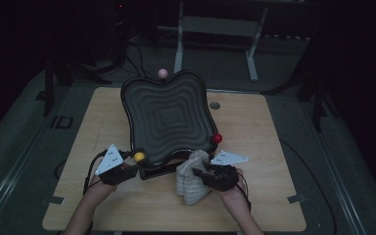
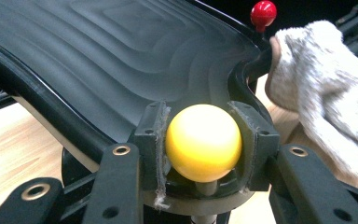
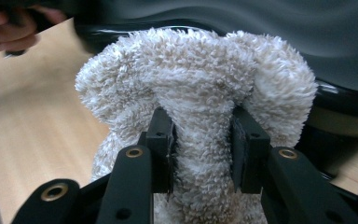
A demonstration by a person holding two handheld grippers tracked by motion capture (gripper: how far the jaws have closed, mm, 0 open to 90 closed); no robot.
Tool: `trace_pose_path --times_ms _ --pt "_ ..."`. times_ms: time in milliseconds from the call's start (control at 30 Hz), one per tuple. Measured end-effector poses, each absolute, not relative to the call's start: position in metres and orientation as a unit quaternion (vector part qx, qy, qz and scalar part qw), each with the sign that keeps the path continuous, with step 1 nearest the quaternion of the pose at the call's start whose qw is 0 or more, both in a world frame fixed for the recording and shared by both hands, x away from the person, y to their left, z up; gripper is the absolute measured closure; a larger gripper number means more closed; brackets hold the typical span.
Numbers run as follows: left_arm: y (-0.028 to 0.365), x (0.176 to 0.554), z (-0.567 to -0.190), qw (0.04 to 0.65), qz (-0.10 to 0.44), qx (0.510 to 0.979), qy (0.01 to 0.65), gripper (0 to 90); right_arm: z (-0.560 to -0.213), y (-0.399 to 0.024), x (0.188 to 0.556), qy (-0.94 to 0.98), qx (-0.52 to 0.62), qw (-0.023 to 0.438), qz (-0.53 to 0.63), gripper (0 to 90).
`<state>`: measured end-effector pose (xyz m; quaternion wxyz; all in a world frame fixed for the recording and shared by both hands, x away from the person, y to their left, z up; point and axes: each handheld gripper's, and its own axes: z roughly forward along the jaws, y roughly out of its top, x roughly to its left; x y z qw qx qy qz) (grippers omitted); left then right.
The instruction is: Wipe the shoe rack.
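Towel (image 3: 200, 93), fluffy and off-white, is bunched and pinched between the jaws of the right claw (image 3: 200, 149), whose pads press into its pile from both sides. It stands at the near edge of the tilted black tray (image 1: 169, 117) on the wooden bench (image 1: 254, 147). The left claw (image 2: 203, 142) is clamped on a yellow ball (image 2: 203, 140), a knob on a short stem at the tray's near rim. Beyond it the tray's ridged surface rises toward a red ball (image 2: 263, 11) at another corner; a pink ball (image 1: 162, 73) sits at the far rim.
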<state>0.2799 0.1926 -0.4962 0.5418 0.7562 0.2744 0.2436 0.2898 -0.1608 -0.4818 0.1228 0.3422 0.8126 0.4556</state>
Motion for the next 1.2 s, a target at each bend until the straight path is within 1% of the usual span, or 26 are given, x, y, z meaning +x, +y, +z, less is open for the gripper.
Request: trace_pose_path --times_ms 100,267,433,500,633,833,1067,1200 --pt "0.193 0.280 -0.496 0.543 0.242 0.756 0.273 58.7 -0.485 -0.167 0.293 0.810 0.351 0.120 0.454 65.1" --pt "0.194 0.280 -0.496 0.543 0.240 0.757 0.272 58.7 -0.498 -0.163 0.296 0.818 0.356 0.112 0.438 65.1" --pt "0.194 0.281 -0.496 0.544 0.240 0.757 0.271 58.7 -0.481 -0.157 0.288 0.816 0.336 0.126 0.453 65.1" --pt "0.194 0.281 -0.496 0.542 0.240 0.758 0.271 58.7 -0.482 -0.158 0.290 0.816 0.338 0.127 0.451 65.2" --pt "0.194 0.281 -0.495 0.541 0.239 0.760 0.270 58.7 -0.495 -0.157 0.296 0.821 0.352 0.112 0.435 65.2" --pt "0.195 0.281 -0.496 0.544 0.236 0.759 0.269 58.7 -0.477 -0.144 0.289 0.826 0.319 0.127 0.446 65.1" --pt "0.195 0.281 -0.496 0.542 0.237 0.760 0.270 58.7 -0.493 -0.149 0.297 0.831 0.338 0.121 0.425 65.2" --pt "0.195 0.281 -0.496 0.543 0.236 0.760 0.269 58.7 -0.480 -0.142 0.292 0.832 0.318 0.132 0.435 65.1"
